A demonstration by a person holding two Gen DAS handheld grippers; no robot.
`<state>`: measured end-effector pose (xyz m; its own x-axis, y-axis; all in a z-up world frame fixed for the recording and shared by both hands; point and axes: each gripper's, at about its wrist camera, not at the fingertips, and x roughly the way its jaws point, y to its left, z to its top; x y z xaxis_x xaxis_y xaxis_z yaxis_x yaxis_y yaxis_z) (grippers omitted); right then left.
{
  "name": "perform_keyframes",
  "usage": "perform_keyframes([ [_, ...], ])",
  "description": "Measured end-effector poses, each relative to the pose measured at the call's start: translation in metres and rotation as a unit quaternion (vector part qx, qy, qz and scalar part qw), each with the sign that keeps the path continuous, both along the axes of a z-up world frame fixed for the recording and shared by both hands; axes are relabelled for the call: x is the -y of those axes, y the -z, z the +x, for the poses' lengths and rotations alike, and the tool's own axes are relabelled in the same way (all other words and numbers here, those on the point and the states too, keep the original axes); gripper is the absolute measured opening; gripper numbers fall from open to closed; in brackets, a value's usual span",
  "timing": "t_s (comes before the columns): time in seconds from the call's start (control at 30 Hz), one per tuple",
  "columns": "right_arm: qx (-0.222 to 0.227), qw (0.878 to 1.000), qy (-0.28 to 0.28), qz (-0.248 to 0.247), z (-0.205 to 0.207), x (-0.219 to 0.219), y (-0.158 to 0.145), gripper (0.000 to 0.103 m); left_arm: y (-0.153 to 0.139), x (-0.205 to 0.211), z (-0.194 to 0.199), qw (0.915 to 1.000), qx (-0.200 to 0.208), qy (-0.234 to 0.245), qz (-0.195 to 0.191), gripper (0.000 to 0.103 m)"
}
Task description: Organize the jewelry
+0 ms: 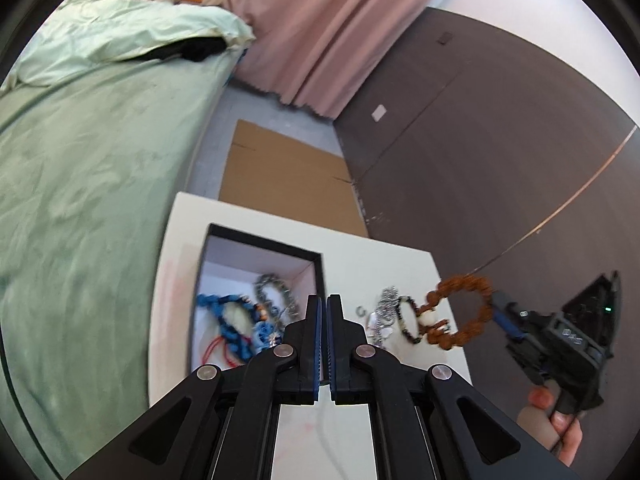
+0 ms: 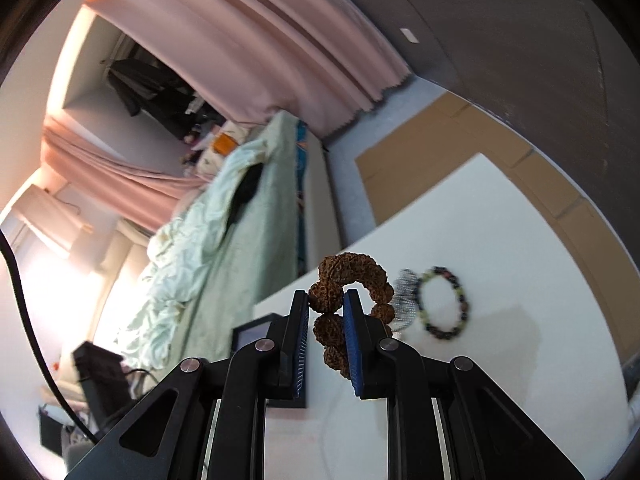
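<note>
A brown bracelet of knobbly seed beads (image 2: 352, 280) hangs lifted above the white table (image 2: 500, 360), with my right gripper (image 2: 326, 300) shut on it. From the left wrist view the same brown bracelet (image 1: 460, 312) dangles from the right gripper (image 1: 502, 312) off the table's right edge. My left gripper (image 1: 324, 304) is shut and holds nothing, hovering over the right wall of the black-rimmed box (image 1: 264, 242). Inside the box lie a blue bead string (image 1: 228, 320) and a silver chain bracelet (image 1: 276, 292). A dark and green bead bracelet (image 2: 444, 304) and a silver chain (image 2: 404, 296) rest on the table.
A bed with green bedding (image 1: 88, 184) runs along the table's left side. Flattened cardboard (image 1: 280, 172) lies on the floor beyond the table, by a dark wall (image 1: 500, 140) and pink curtains (image 1: 320, 28). A hand (image 1: 556, 420) grips the right tool's handle.
</note>
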<state>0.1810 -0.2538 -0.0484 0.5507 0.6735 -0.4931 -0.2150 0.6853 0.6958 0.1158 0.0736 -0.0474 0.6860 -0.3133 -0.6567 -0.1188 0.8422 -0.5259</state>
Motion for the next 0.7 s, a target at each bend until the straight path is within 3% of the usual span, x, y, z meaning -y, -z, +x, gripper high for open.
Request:
perform_keyframes([
  [0.07,0.01,1.0,-0.007,0.007,-0.002,-0.007,-0.004,0.019,0.0,-0.003,-0.002,1.0,-0.008,0.0,0.002,0.011],
  [0.13,0.022,0.999,-0.02,0.016,-0.007,-0.016,-0.009,0.019,-0.002,-0.006,-0.006,1.0,-0.006,-0.003,0.0,0.035],
  [0.2,0.029,0.999,-0.03,0.02,-0.01,-0.026,-0.011,0.019,-0.006,-0.01,-0.012,0.9998,0.01,-0.017,0.002,0.076],
  [0.27,0.033,0.998,-0.042,0.026,-0.014,-0.038,-0.014,0.019,-0.015,-0.014,-0.022,0.9987,0.037,-0.034,0.011,0.089],
  [0.43,0.041,0.996,-0.073,0.039,-0.02,-0.07,-0.015,0.019,-0.022,-0.023,-0.029,0.9976,0.045,-0.042,0.032,0.091],
  [0.7,0.045,0.993,-0.103,0.037,-0.029,-0.112,-0.011,0.019,-0.026,-0.049,-0.04,0.9956,0.046,-0.072,0.036,0.091],
])
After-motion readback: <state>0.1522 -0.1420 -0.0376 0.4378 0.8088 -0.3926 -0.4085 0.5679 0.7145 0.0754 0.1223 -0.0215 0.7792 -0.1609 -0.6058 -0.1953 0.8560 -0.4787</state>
